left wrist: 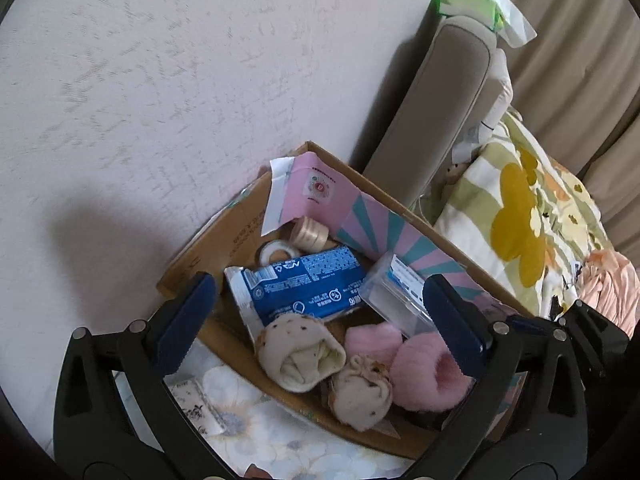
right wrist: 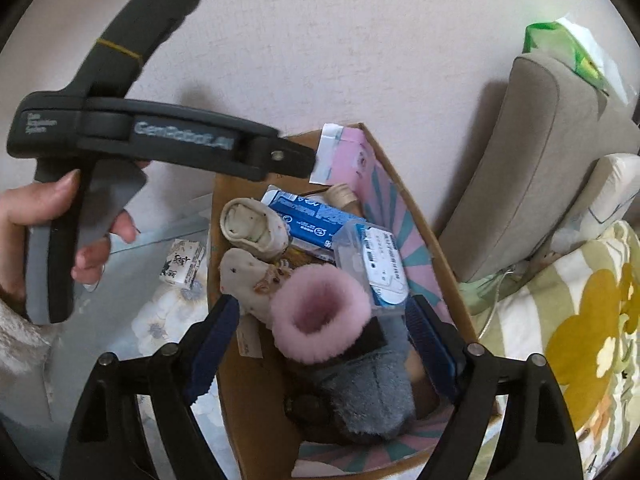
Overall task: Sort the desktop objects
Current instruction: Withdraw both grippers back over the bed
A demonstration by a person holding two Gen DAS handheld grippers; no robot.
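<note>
An open cardboard box (left wrist: 192, 248) (right wrist: 248, 392) with pink and teal lining holds a blue pack (left wrist: 308, 288) (right wrist: 308, 220), a clear plastic case (left wrist: 396, 296) (right wrist: 380, 268), two tape rolls (left wrist: 310, 232), two rolled cream socks (left wrist: 300, 352) (right wrist: 256, 228), a pink fluffy slipper (left wrist: 424, 368) (right wrist: 320, 316) and a grey plush piece (right wrist: 368, 396). My left gripper (left wrist: 320, 312) hangs open over the box, its pads wide apart and touching nothing. My right gripper (right wrist: 324, 334) is open above the pink slipper and grey plush, pads clear of both. A hand (right wrist: 60, 220) holds the left gripper's body (right wrist: 160, 140).
The box stands against a pale wall, on a floral cloth (right wrist: 160, 320) with a small printed carton (right wrist: 182, 260) beside it. To the right are a beige sofa arm (left wrist: 440, 112) topped by a green tissue pack (left wrist: 468, 0), and a flowered blanket (left wrist: 520, 216).
</note>
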